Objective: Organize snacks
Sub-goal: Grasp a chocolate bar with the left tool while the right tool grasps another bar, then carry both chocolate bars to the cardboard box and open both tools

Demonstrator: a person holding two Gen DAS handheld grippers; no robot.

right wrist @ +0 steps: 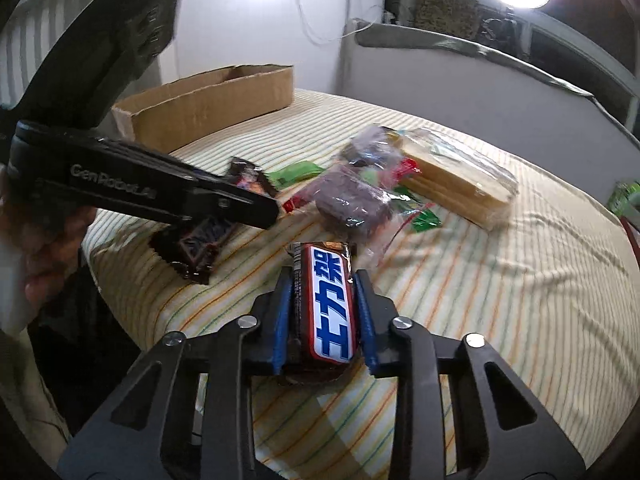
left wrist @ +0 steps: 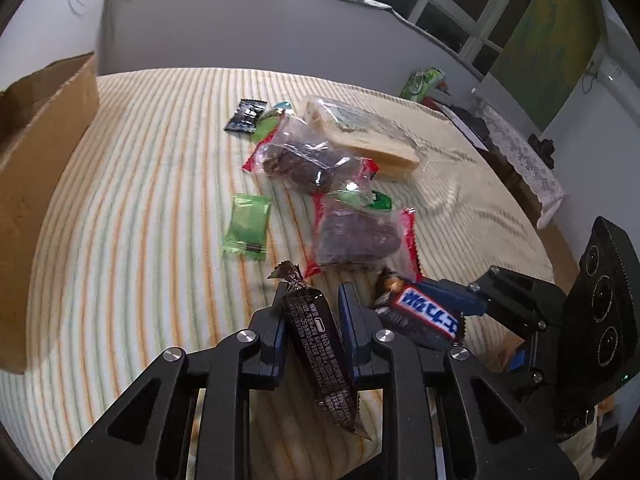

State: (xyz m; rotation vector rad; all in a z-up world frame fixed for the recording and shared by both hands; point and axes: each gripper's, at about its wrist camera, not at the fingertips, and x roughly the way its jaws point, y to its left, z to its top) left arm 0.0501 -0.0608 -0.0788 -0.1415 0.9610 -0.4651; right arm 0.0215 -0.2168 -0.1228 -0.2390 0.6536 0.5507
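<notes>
My left gripper [left wrist: 312,300] is shut on a dark brown chocolate bar [left wrist: 320,352], held above the striped bed near its front edge. My right gripper [right wrist: 322,280] is shut on a brown, red and white chocolate bar [right wrist: 330,304]; that bar also shows in the left wrist view [left wrist: 424,312], just right of the left gripper. The left gripper with its bar [right wrist: 192,240] shows at the left of the right wrist view. Loose snacks lie mid-bed: two clear bags of dark pieces [left wrist: 304,160] [left wrist: 356,236], a green packet [left wrist: 246,226], a black packet [left wrist: 246,116] and a wafer pack [left wrist: 360,140].
An open cardboard box [left wrist: 36,184] stands at the bed's left side, also in the right wrist view [right wrist: 208,100]. A grey headboard wall [left wrist: 240,28] runs behind the bed. A lace-covered side table [left wrist: 524,164] and a green packet [left wrist: 422,82] are off the right.
</notes>
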